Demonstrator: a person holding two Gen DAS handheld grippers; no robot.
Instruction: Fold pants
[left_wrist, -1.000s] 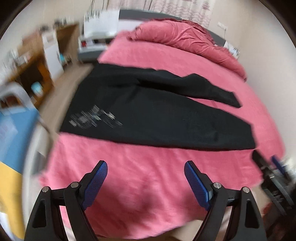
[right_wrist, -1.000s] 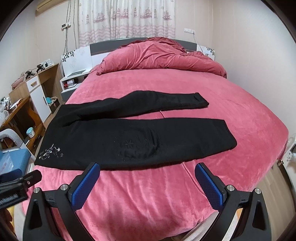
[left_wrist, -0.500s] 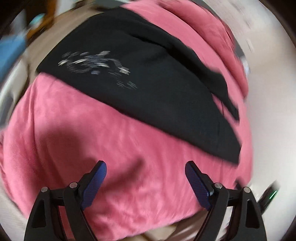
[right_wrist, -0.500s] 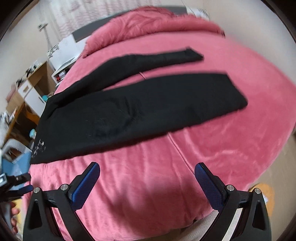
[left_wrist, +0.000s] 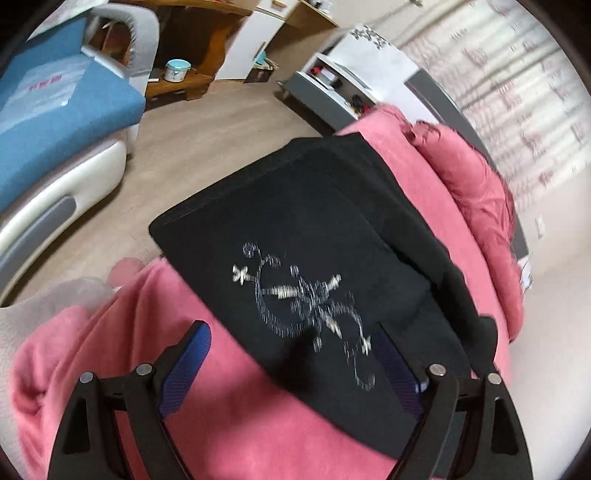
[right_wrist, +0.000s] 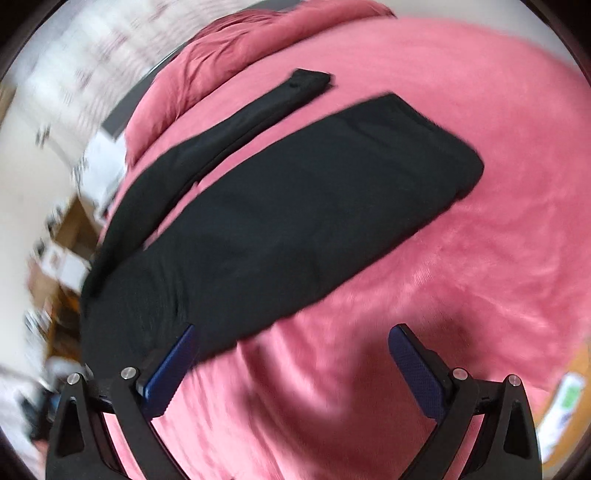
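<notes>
Both grippers have dropped toward the bed: left gripper and right gripper, jaws apart, seemingly over the black pants' near edge.

Left wrist view close above the waist end of the black pants, tilted, facing floor and furniture in the upper left of the frame, right wrist view close over the legs, both sharing the pants and pink bed
</notes>
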